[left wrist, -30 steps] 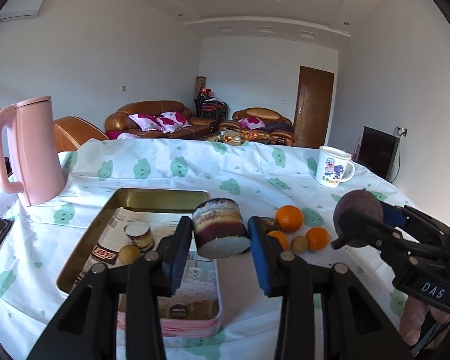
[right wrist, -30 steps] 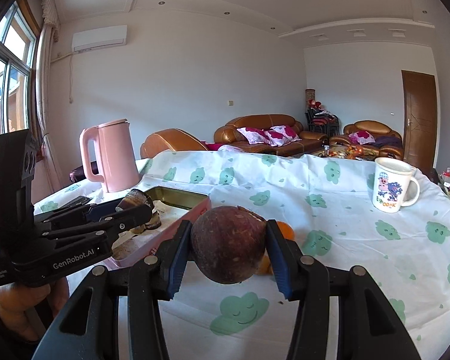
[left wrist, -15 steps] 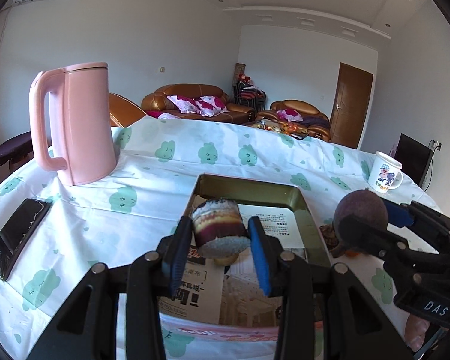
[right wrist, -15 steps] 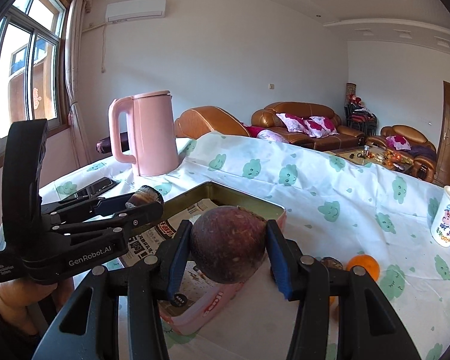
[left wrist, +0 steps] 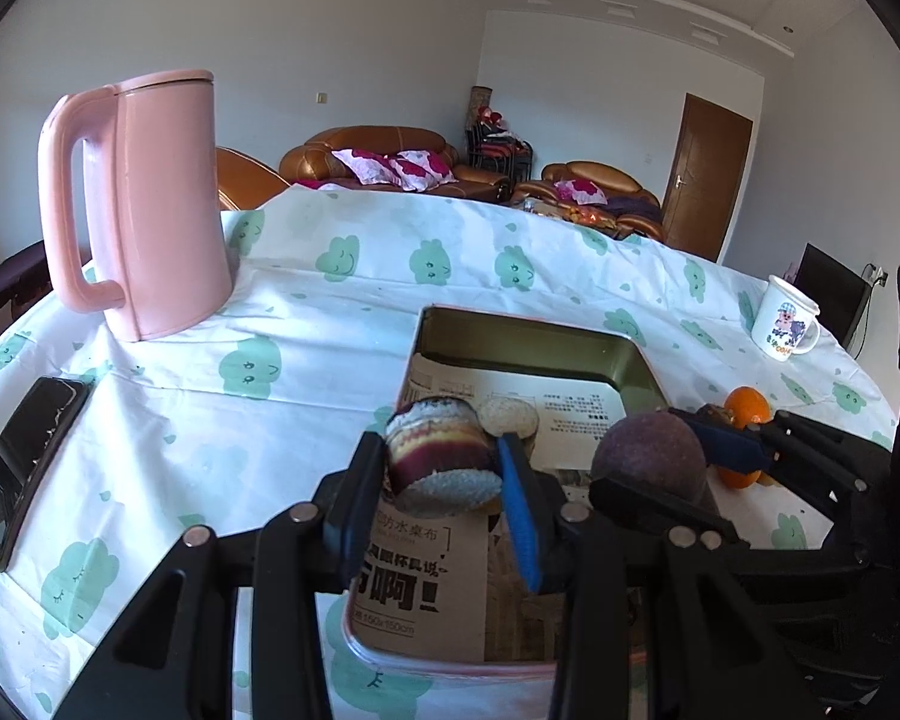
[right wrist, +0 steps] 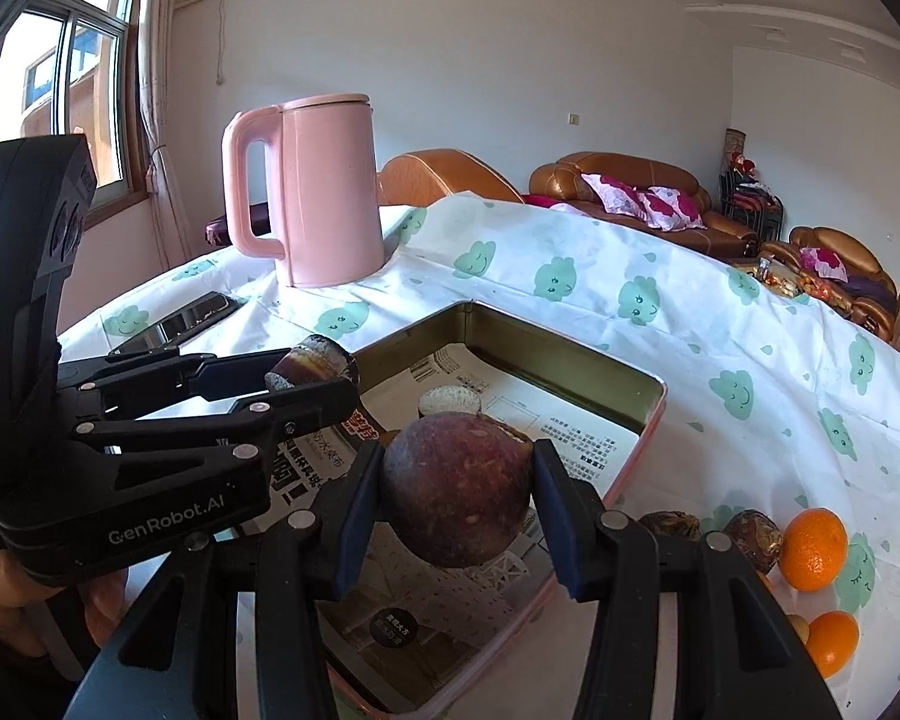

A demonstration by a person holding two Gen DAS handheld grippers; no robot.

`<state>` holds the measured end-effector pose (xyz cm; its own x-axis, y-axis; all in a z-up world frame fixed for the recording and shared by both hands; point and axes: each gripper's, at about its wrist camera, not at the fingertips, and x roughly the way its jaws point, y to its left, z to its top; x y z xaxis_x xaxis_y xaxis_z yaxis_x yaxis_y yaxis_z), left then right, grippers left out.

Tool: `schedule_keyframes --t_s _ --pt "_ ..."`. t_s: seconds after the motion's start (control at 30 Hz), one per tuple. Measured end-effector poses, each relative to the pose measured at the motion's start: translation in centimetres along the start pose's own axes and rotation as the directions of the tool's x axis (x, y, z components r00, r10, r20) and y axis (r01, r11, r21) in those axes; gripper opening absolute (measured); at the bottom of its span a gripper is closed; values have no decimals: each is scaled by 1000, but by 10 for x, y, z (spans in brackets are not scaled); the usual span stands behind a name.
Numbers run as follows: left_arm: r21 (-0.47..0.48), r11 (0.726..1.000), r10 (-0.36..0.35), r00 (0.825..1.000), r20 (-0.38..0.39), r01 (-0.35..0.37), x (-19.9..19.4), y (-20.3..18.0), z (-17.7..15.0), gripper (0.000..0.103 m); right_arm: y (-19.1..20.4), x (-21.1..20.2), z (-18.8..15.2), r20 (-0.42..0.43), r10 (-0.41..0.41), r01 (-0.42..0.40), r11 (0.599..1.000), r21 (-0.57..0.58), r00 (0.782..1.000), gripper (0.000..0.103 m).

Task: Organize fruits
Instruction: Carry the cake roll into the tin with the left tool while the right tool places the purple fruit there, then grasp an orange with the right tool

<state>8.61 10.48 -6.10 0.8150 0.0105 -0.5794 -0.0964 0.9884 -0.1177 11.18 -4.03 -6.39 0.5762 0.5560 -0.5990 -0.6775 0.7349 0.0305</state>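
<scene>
Fruits are being carried to the shallow gold-lined metal tin [left wrist: 534, 339], whose floor is papered with newsprint: the left tongs [left wrist: 444, 468] clamp a short purple-banded cut cylinder with a pale end [left wrist: 441, 450], and the right tongs [right wrist: 456, 498] clamp a round dark-purple fruit [right wrist: 456, 489], both hovering over the tin's near half. The step in hand is placing, I judge. Next, each pair should lower to bare paper short of the pale-topped piece [right wrist: 450, 401] lying just ahead, then open; two small oranges [right wrist: 813, 549] wait on the counter [left wrist: 240, 372] right of the right tongs.
</scene>
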Motion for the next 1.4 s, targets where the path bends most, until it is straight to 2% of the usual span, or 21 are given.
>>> schedule_keyframes --t_s 0.07,0.13,0.17,0.27,0.3,0.33,0.5,0.6,0.67,0.77,0.9,1.03,1.17,1.4 --pt "11 1000 11 1000 -10 -11 2 -1 0 40 1 8 0 -39 7 -7 1000 -1 999 51" --pt "10 1000 15 1000 -1 -15 0 -2 -1 42 3 9 0 -42 -1 1 1000 -14 999 52" --pt "16 1000 17 1000 3 -17 -1 -3 -1 51 4 7 -1 -34 3 -4 1000 -23 999 52" --pt "9 999 45 998 36 -46 -7 -3 0 73 5 0 -2 -4 -14 13 999 -29 1000 64" --pt "3 999 46 998 45 -46 -9 -2 0 80 4 -4 -3 7 -9 9 1000 -24 1000 65" --pt "0 999 52 997 49 -52 -10 -1 0 81 2 -8 -4 16 -10 10 1000 -19 1000 65" --pt "-1 999 39 997 67 -39 -15 -9 2 82 -28 -47 -12 81 -49 45 998 43 996 65" --pt "26 1000 4 996 86 -7 -20 -29 4 82 -56 -74 -20 105 -123 114 990 85 987 66" --pt "48 998 -32 995 94 28 -22 -47 4 83 -75 -86 -27 98 -193 183 978 102 976 66" --pt "89 994 -77 993 91 69 -21 -79 5 90 -106 -98 -39 64 -304 294 946 137 951 66" --pt "168 979 -127 989 73 114 -14 -125 3 90 -143 -108 -56 7 -369 358 907 220 929 66" --pt "221 965 -157 986 58 141 -1 -163 6 91 -161 -110 -68 -20 -372 364 893 264 928 66" --pt "250 958 -160 986 49 143 13 -180 14 93 -168 -107 -72 -43 -372 369 889 272 927 66" --pt "224 971 -96 995 22 88 39 -166 20 94 -173 -101 -76 -78 -326 335 900 281 942 66"
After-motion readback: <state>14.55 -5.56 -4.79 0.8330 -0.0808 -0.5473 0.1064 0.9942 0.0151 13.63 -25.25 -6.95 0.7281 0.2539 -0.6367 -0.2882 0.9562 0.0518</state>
